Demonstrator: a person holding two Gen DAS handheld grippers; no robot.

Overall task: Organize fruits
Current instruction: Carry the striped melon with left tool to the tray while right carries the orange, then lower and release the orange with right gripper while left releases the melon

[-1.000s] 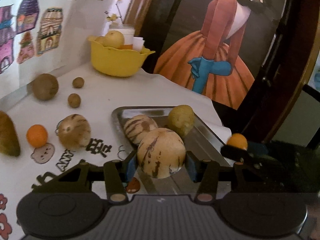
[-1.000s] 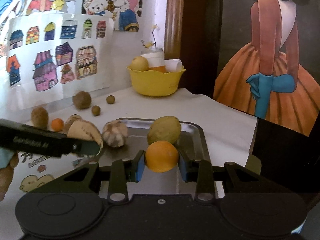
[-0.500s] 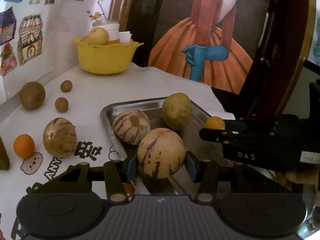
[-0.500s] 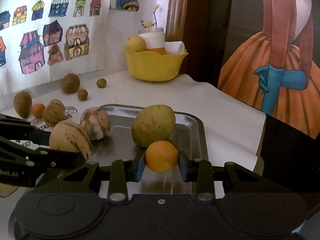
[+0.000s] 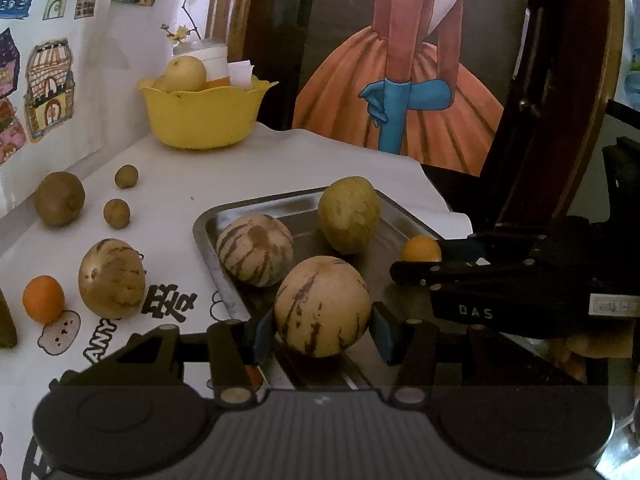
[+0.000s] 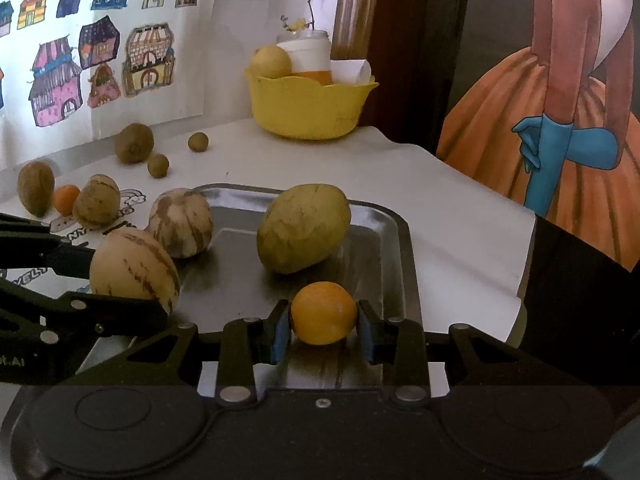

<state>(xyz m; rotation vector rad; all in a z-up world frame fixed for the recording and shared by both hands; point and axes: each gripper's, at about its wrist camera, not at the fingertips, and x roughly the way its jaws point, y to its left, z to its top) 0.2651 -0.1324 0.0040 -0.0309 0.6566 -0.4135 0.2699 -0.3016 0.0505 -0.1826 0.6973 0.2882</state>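
Observation:
My left gripper (image 5: pixel 322 334) is shut on a tan striped melon (image 5: pixel 323 306), low over the near left part of the metal tray (image 5: pixel 240 216). My right gripper (image 6: pixel 324 338) is shut on a small orange (image 6: pixel 323 312) over the tray's near right part (image 6: pixel 394 240). Inside the tray lie a striped melon (image 5: pixel 255 249) and a greenish mango (image 5: pixel 349 214). The right wrist view shows the same fruits: the held melon (image 6: pixel 134 268), the striped melon (image 6: pixel 181 222) and the mango (image 6: pixel 303 227). The held orange (image 5: pixel 421 249) and the right gripper's black body show at the right of the left wrist view.
On the white cloth left of the tray lie another striped melon (image 5: pixel 112 278), a small orange (image 5: pixel 43 298), a kiwi (image 5: pixel 59 199) and two small brown fruits (image 5: pixel 117 212). A yellow bowl (image 5: pixel 202 114) with fruit and a cup stands at the back. The cloth ends right of the tray.
Both grippers have come down closer to the tray with their fruits still held. The right gripper has moved in beside the left one.

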